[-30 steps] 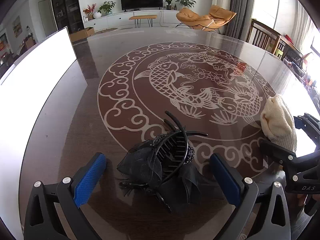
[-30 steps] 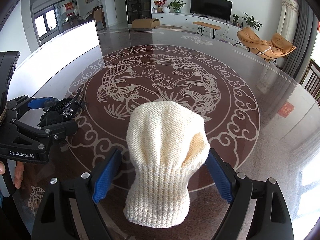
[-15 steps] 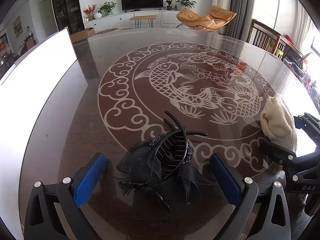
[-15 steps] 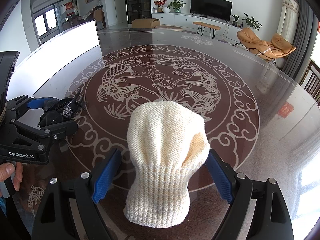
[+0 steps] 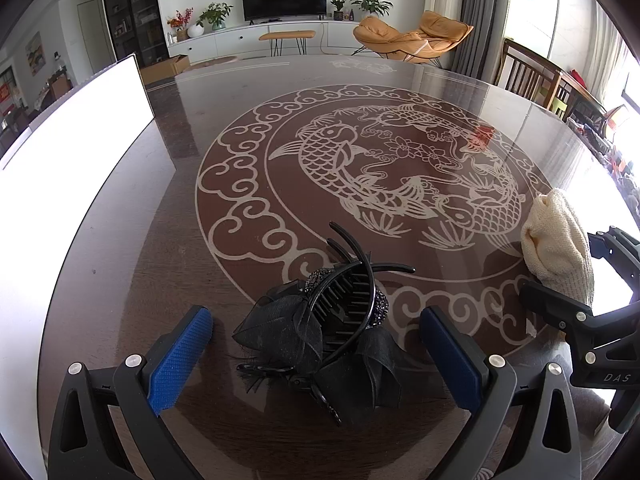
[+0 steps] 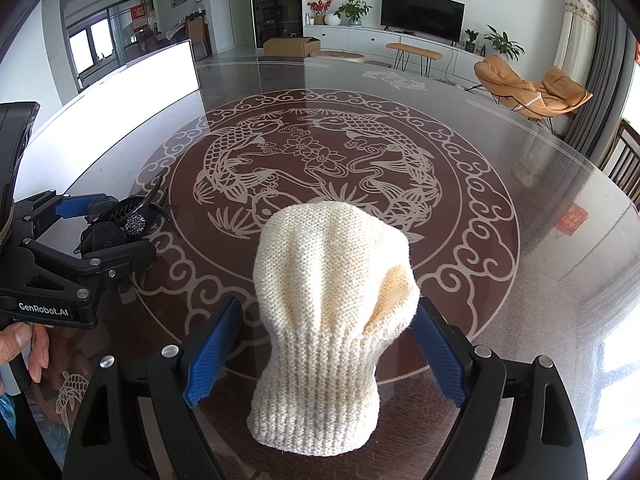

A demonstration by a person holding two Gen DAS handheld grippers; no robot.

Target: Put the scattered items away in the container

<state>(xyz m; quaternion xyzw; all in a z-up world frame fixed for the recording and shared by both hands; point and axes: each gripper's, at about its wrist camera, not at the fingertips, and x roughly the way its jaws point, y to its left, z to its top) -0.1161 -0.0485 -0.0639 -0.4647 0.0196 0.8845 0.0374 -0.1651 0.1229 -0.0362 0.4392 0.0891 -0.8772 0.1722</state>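
Bright daylight floods both views, and a window's reflection blows out white across the glossy table on the left. Focus is sharp throughout; fisheye curvature bends the edges into dark corners.

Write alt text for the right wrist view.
A cream knitted hat lies on a dark glass table between the open jaws of the right gripper. At left, the left gripper, also open, flanks a black hair clip.

A dark glossy round table with a koi medallion carries a black hair clip and a cream knitted hat.
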